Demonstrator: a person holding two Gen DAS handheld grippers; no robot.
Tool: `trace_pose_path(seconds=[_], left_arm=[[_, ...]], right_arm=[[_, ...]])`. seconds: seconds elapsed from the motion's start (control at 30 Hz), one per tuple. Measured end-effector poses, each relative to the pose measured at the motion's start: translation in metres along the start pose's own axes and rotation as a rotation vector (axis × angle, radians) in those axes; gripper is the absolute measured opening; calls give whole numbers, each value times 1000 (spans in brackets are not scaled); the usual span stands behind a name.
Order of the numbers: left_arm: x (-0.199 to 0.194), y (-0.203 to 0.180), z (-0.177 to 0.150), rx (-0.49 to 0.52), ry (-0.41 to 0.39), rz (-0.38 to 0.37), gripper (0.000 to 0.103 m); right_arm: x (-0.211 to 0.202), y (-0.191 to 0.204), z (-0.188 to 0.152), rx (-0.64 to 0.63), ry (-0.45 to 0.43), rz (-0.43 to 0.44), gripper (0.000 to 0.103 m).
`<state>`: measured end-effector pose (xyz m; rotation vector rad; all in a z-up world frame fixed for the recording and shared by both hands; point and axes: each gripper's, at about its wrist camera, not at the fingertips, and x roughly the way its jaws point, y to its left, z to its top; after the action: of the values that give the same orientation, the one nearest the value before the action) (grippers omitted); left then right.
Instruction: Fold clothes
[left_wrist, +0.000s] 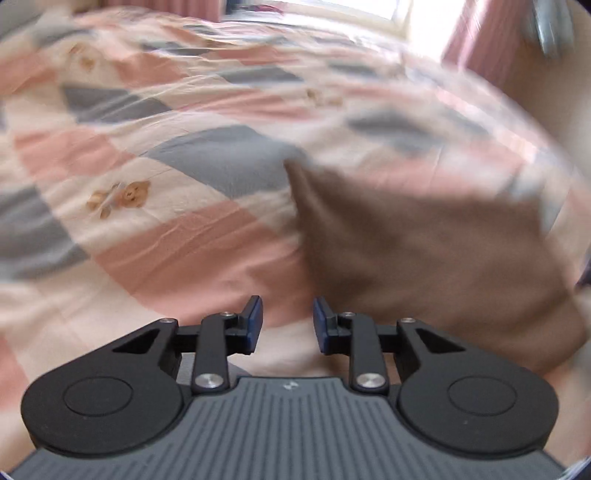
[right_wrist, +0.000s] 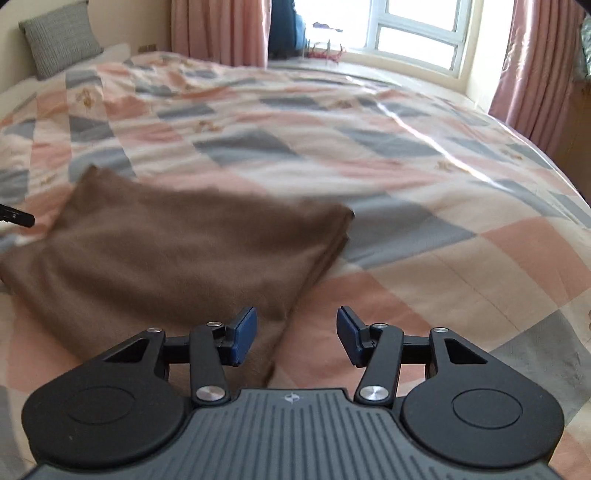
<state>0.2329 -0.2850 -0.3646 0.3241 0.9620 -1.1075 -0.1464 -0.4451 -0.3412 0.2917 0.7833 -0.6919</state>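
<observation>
Two hand-held grippers hover low over a bed, each seen from its own wrist camera. Nearest, the left gripper (left_wrist: 287, 325) has its two blue-padded fingers (left_wrist: 255, 323) parted with a clear gap between them, holding nothing. Only bedcover shows in the gap. The right gripper (right_wrist: 296, 336) is spread wider, also empty, with its left pad (right_wrist: 243, 334) in front of the near edge of the garment and its right pad over bare bedcover.

Just beyond the grippers lies the brown garment (right_wrist: 177, 254), folded into a flat, roughly rectangular stack with layered edges showing along its right side. It rests on the near part of the bed, to the right of the left gripper (left_wrist: 424, 251) and ahead and to the left of the right one. The left camera's view is blurred, so the garment's texture cannot be made out there.

At the far left edge of the right camera's view, a small black part (right_wrist: 16, 216) pokes in beside the garment's left corner.

The bedcover (right_wrist: 406, 206) is a patchwork of pink, grey and cream blocks with small bear motifs (left_wrist: 122, 197), and it stretches away under everything.

Farther back, a grey cushion (right_wrist: 61, 37) leans at the far left corner. Behind the bed, pink curtains (right_wrist: 218, 31) frame a bright window (right_wrist: 417, 33).
</observation>
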Motion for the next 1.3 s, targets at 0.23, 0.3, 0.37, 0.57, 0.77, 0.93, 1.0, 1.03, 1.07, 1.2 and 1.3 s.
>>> trace_pose_path(seconds=[0.23, 0.3, 0.37, 0.57, 0.77, 0.93, 1.0, 1.03, 1.07, 1.2, 1.3], left_arm=[[-38, -57, -44, 337, -2, 22, 37], [-37, -80, -73, 643, 18, 43, 41], [-29, -92, -106, 940, -3, 85, 46], [10, -97, -162, 1511, -169, 221, 51], [30, -87, -144, 1495, -146, 333, 27], [8, -69, -131, 1224, 12, 463, 28], [-14, -84, -122, 1105, 8, 443, 28], [-25, -94, -119, 1056, -5, 429, 31], [-36, -104, -116, 1007, -18, 414, 34], [-43, -183, -126, 959, -91, 277, 42], [-22, -259, -150, 1019, -156, 226, 45]], right_arm=[[-21, 45, -27, -238, -7, 32, 50], [-35, 68, -45, -450, -17, 43, 54], [-41, 87, -67, -638, -16, 34, 62], [-12, 113, -114, -1051, -41, -144, 67], [15, 71, -93, -884, 131, -238, 56], [0, -1, -62, -462, 313, -237, 56], [-11, -24, -45, -292, 303, -161, 60], [-15, -34, -37, -220, 291, -121, 61], [-17, -43, -30, -177, 279, -88, 62], [3, -58, 1, -245, 236, 4, 62], [23, -63, 26, -417, 169, 74, 64]])
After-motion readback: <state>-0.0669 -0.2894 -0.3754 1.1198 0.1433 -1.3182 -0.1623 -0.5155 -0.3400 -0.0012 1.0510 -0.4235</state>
